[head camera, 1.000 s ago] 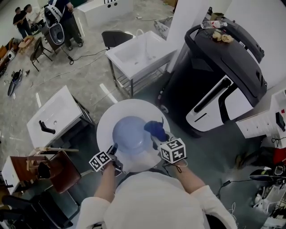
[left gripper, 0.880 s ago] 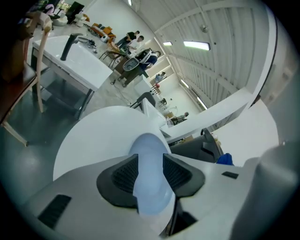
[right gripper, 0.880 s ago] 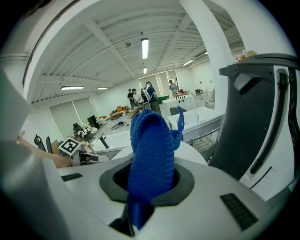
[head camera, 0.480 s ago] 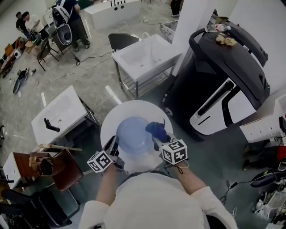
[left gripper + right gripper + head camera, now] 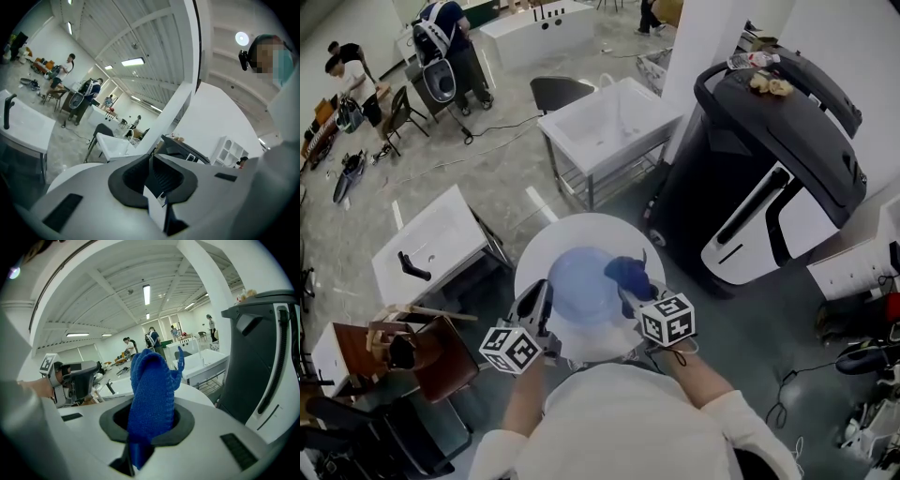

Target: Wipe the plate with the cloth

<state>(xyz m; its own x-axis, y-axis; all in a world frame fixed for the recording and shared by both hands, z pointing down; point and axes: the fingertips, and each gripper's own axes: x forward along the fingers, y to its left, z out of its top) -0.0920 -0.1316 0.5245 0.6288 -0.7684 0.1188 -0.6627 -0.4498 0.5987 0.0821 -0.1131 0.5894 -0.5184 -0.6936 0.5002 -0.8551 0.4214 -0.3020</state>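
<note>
A pale blue plate (image 5: pixel 579 283) lies on the round white table (image 5: pixel 581 230). My right gripper (image 5: pixel 628 292) is over the plate's right rim, shut on a blue knitted cloth (image 5: pixel 628 272) that stands up out of its jaws (image 5: pixel 151 385). My left gripper (image 5: pixel 538 292) hangs raised above the table's left side, beside the plate and apart from it. In the left gripper view its jaws (image 5: pixel 151 161) are closing, almost together, with nothing between them. The plate is hidden in both gripper views.
A big black and white machine (image 5: pixel 769 159) stands right of the table. White sink stands are behind (image 5: pixel 605 117) and at the left (image 5: pixel 431 244). A wooden chair (image 5: pixel 412 347) is at the lower left. People stand at the far back (image 5: pixel 450 47).
My left gripper has risen off the table beside the plate, rolled, and its jaws have closed. The right gripper with the cloth has stayed put.
</note>
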